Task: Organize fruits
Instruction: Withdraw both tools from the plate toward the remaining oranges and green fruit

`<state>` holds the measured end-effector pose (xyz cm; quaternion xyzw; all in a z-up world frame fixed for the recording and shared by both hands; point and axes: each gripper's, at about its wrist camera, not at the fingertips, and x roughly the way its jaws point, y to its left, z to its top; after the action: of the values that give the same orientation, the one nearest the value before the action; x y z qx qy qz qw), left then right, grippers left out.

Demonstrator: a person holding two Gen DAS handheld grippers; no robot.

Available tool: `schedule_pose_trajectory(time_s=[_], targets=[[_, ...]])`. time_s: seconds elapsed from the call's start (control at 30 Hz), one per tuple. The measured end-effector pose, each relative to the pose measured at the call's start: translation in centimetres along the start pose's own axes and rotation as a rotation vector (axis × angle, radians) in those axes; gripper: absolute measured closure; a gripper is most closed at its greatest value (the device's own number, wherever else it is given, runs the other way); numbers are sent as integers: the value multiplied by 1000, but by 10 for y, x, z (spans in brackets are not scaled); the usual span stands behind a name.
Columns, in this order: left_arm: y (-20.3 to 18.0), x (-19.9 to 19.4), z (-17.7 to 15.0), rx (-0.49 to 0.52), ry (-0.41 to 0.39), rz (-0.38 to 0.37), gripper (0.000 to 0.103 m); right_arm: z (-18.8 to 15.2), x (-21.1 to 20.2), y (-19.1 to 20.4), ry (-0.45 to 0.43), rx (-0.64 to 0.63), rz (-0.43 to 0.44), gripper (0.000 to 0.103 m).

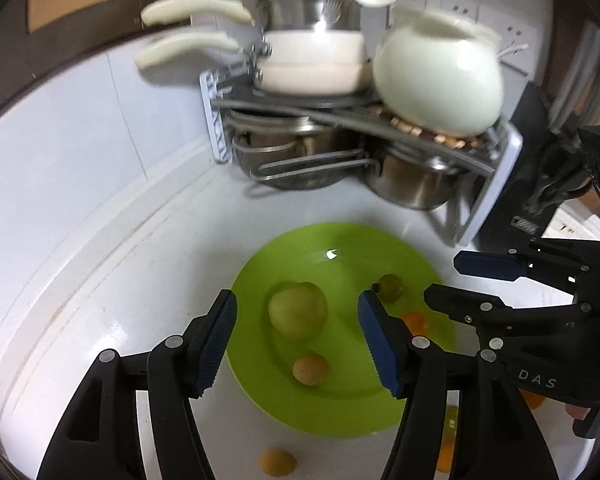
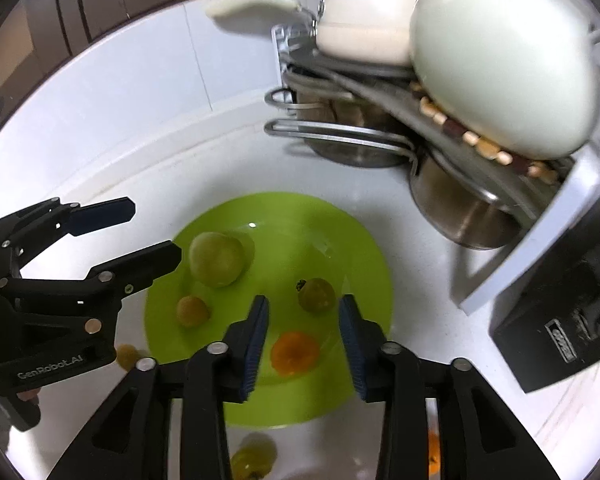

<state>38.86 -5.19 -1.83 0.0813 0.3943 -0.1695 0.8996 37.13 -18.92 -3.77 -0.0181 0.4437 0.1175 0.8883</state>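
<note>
On the green plate (image 2: 364, 240) four fruits lie apart: from left, a big green one (image 2: 217, 258), a small tan one (image 2: 192, 310), a small green one (image 2: 317, 294) and an orange one (image 2: 294, 353). They look light, round, smooth and easily bruised, so a gentle hold across the widest part seems best. Left gripper (image 1: 298, 342) stands apart and empty above the big green fruit, while right gripper (image 2: 303, 342), narrowly apart and empty, hangs over the orange
</note>
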Motion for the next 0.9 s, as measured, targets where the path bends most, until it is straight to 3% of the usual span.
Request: schedule_pose_trajectory(time_s=[0.43,0.9], targets=[[-19,-78,-19,-18,-118,-1,28,-23,-89,8,-187,10,-85,40],[-56,-129,-58,61,-206,31,17,-79,-144,4,-265,45,-173,34]])
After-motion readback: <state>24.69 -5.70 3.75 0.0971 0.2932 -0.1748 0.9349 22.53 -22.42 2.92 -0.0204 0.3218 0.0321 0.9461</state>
